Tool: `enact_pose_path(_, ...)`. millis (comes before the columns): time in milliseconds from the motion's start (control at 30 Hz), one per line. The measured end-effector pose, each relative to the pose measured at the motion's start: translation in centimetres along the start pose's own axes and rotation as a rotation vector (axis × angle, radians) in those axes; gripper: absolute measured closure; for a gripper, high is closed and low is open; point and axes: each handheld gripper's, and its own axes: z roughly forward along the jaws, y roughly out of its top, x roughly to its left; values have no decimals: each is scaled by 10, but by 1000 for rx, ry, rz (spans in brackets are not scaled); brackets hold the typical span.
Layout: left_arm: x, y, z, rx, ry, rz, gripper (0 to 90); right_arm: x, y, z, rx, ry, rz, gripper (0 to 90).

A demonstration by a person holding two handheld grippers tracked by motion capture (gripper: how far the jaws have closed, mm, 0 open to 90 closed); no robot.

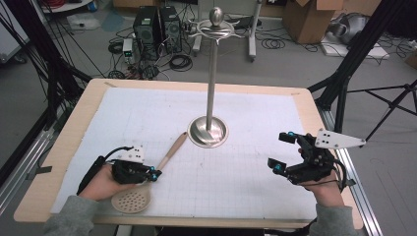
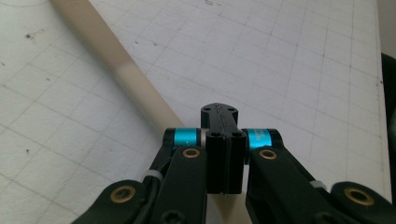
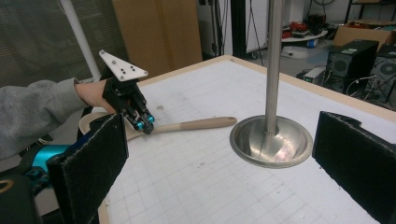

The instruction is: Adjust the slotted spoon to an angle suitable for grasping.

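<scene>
On the mat [image 1: 246, 172], left tongs [image 1: 154, 174] clamp the spoon handle [image 1: 173, 149]; right tongs [image 1: 281, 152] gape empty.

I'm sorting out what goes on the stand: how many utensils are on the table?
1. A slotted spoon lies on the mat left of the stand, handle toward its base. The left tongs are shut on the handle; the right tongs are open.

High view looks down from above; both gripper views sit low, close, sharing the spoon handle [image 2: 116, 70]
</scene>
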Motion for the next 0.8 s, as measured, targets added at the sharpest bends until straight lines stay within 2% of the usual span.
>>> enact_pose_path(100, 0, -3, -4, 8, 10, 7, 898, -1, 0, 2, 5, 0, -2, 22)
enact_pose_path(500, 5, -20, -26, 5, 43, -21, 898, -6, 2, 14, 5, 20, 0, 22)
enact_pose_path(600, 7, -26, -32, -10, 50, -45, 898, -7, 4, 17, 0, 25, -1, 22)
enact_pose_path(767, 11, -30, -36, -27, 43, -51, 898, -6, 6, 24, 14, 34, -7, 22)
enact_pose_path(800, 12, -29, -37, -37, 54, -56, 898, -6, 6, 25, 18, 35, -10, 22)
